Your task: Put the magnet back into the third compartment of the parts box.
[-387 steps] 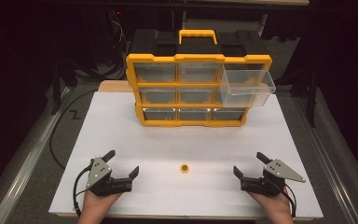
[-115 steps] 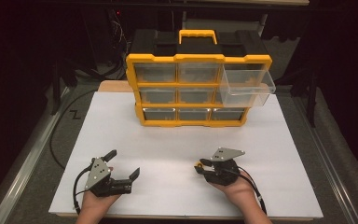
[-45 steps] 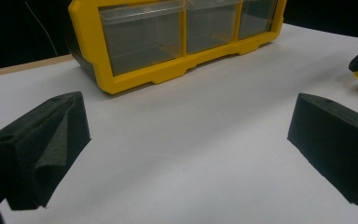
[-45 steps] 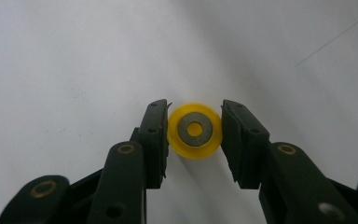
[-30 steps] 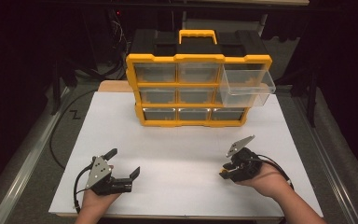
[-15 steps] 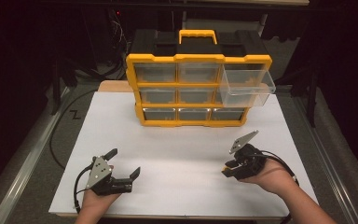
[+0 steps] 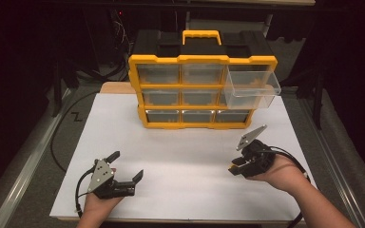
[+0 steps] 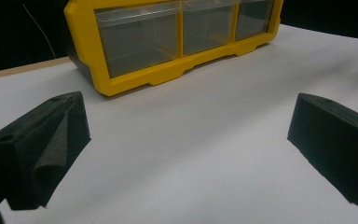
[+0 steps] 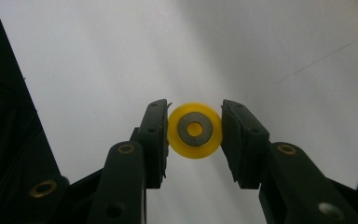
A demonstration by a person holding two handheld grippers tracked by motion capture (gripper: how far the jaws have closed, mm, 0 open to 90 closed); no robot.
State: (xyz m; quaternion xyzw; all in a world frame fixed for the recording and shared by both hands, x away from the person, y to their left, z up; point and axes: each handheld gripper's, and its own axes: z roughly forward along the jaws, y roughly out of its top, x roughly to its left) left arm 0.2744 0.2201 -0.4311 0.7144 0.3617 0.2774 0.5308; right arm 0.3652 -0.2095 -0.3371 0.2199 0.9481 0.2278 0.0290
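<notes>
Looking down from the high view first: white counter (image 7: 185,156) with a yellow drawer organizer (image 7: 202,90) sitting at 12 o'clock, top-right clear drawer (image 7: 252,85) pulled out toward the front. Right claw (image 7: 234,167) out at about 4 o'clock from the middle of the sheet, held up off the surface, tips aimed back toward 9 o'clock, cable trailing off over the wrist. Left claw (image 7: 126,166) parked down at 7 o'clock, low over the sheet, well apart from the other one.

Over to the left gripper view: both black jaws spread wide, nothing but bare white sheet between them, so that claw (image 8: 186,149) wide open and holding nothing. Bottom row of the organizer (image 8: 168,51) up at 12 o'clock, clear drawer fronts closed, a fair way off from the tips.

Then the right gripper view: small yellow wheel (image 9: 195,130) with a grey ring and yellow hub in its middle, pinched edge-on between the two pads, one pad pressing at its 9 o'clock side and the other at 3 o'clock. Right claw (image 9: 195,133) clamped snug on it, flat face toward the camera, white sheet below and out of focus. Looks clear of the counter, gripped right at the very tips.
</notes>
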